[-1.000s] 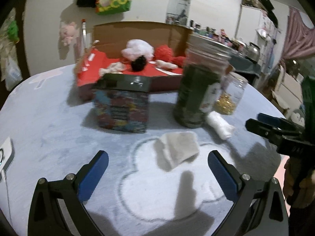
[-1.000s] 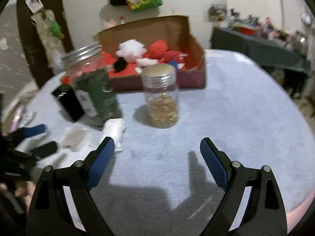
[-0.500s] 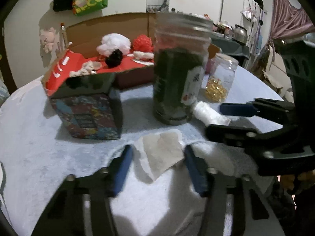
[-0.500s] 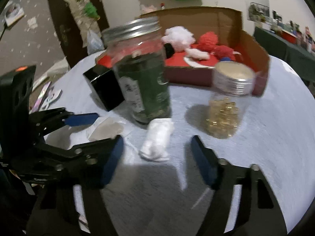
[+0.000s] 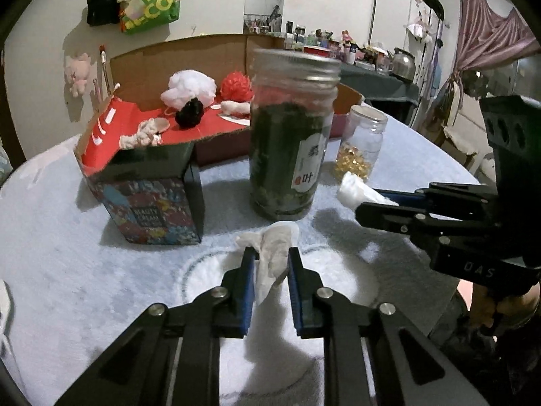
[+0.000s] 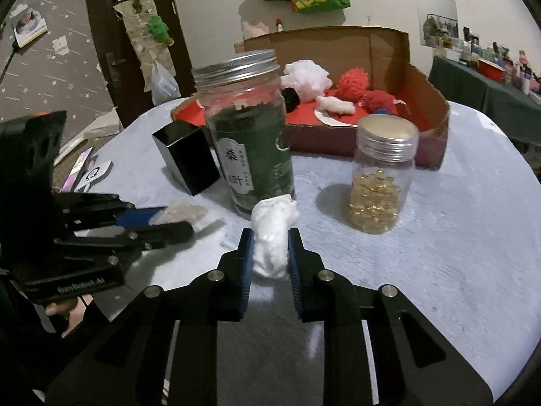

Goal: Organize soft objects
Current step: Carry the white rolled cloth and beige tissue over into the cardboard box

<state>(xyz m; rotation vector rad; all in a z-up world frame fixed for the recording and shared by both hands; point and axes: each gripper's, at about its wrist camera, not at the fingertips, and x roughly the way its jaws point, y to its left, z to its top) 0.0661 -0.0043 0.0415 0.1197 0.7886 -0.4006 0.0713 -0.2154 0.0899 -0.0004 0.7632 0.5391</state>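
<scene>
Crumpled tissue point(image 5: 274, 257) is pinched upright by closing left gripper point(image 5: 270, 270) just in front of green jar point(image 5: 290, 135), cotton wad point(image 6: 273, 233) is clamped by shut right gripper point(image 6: 270, 253), w/ cardboard box point(image 6: 429, 101) lying straight ahead behind jars, right side judged nearer.

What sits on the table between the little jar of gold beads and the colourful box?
The tall green-filled jar stands between the small jar of gold beads and the colourful box; the left wrist view shows it best.
</scene>
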